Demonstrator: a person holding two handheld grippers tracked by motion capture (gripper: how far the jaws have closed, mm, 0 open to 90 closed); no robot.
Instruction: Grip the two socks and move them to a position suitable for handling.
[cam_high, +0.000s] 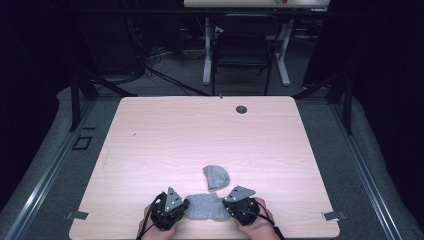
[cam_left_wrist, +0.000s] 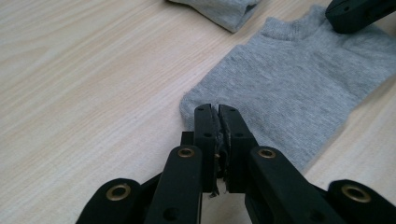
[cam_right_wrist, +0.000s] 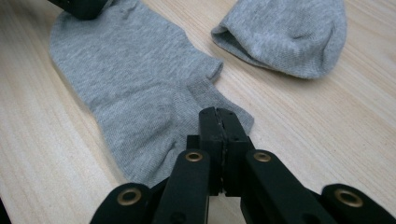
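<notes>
A: We see a flat grey knitted ankle sock (cam_high: 205, 206) lying on the pale wood-grain table (cam_high: 200, 135), close to the near edge, between our two hands.

B: Yes, and we hold it at both ends. Our left gripper (cam_high: 184, 206), a black two-jaw tong with a grey three-cornered plate on top, is clenched on the sock's left end. In the left gripper view the jaws stand together, with a sliver of grey cloth pinched between them at the edge of the sock (cam_left_wrist: 289, 88).

A: Our right gripper (cam_high: 226, 205) does the same on the right end. In the right gripper view its jaws are pressed tight on the hem of the sock (cam_right_wrist: 135, 88), near the ribbed cuff.

B: So both tongs grasp the same sock, one at each end, and the sock lies flat on the wood between them.

A: We also see a second grey sock, folded into a rounded bundle (cam_high: 216, 176). It lies just beyond the flat one, slightly right of its middle, and farther from us. It is close to the first sock; we cannot tell whether the two touch.

B: Far off on the table there is a small dark round hole (cam_high: 241, 109), right of centre near the far edge.
</notes>
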